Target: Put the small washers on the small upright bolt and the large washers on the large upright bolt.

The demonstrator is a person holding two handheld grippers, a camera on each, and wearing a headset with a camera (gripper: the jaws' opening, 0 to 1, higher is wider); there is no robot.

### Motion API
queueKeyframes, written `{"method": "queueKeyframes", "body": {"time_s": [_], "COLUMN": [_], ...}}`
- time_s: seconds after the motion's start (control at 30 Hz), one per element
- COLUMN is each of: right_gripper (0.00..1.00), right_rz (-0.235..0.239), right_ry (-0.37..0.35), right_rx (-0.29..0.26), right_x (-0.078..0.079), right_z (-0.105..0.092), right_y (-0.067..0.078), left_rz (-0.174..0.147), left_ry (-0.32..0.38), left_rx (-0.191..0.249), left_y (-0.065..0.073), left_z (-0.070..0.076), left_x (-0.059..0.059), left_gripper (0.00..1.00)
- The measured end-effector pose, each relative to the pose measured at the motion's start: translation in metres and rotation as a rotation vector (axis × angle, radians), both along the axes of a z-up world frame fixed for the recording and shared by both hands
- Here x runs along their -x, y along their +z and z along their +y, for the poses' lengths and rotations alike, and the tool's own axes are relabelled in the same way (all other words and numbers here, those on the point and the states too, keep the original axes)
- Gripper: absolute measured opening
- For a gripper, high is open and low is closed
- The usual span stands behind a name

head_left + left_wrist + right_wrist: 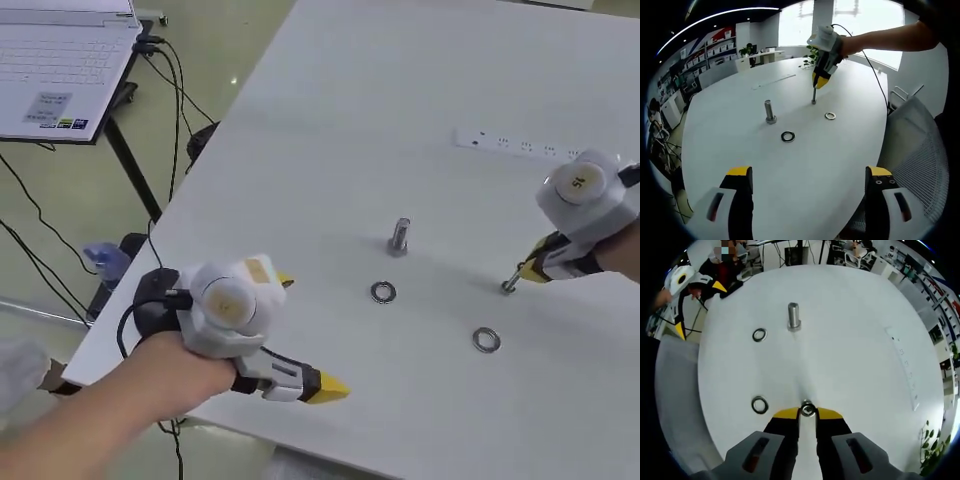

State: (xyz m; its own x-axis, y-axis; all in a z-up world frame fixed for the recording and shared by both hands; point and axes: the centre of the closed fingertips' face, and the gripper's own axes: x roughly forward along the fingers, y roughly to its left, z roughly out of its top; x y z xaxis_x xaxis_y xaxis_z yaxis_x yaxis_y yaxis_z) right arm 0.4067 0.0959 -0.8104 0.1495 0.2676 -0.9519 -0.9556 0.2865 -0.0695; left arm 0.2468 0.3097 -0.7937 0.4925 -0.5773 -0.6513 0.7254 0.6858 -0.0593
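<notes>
The large bolt stands upright mid-table. To its right stands the small bolt. My right gripper sits at that bolt's top, shut on what looks like a small washer. Two washers lie flat on the table: a darker one near the large bolt and a lighter one near the small bolt. My left gripper hovers open and holds nothing, at the table's near left edge.
A white power strip lies at the back of the white table. Off the table's left edge stand a laptop on a stand and hanging cables. A mesh chair sits beside the table.
</notes>
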Motion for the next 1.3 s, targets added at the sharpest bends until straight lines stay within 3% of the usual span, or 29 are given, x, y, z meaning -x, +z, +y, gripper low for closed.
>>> {"method": "queueKeyframes", "body": {"time_s": [0.1, 0.63, 1.3], "right_gripper": [0.12, 0.12, 0.13], "right_rz": [-0.002, 0.010, 0.033], "right_ry": [0.003, 0.014, 0.036], "right_rx": [0.009, 0.036, 0.059], "right_x": [0.000, -0.001, -0.005], "right_z": [-0.001, 0.000, 0.003], "right_y": [-0.002, -0.013, -0.041], "left_rz": [-0.002, 0.005, 0.023], "left_ry": [0.003, -0.005, 0.005], "left_rx": [0.016, 0.005, 0.008], "left_y": [0.002, -0.002, -0.008], "left_z": [-0.002, 0.001, 0.002], "left_x": [-0.001, 0.001, 0.003], "left_gripper": [0.93, 0.90, 0.87]}}
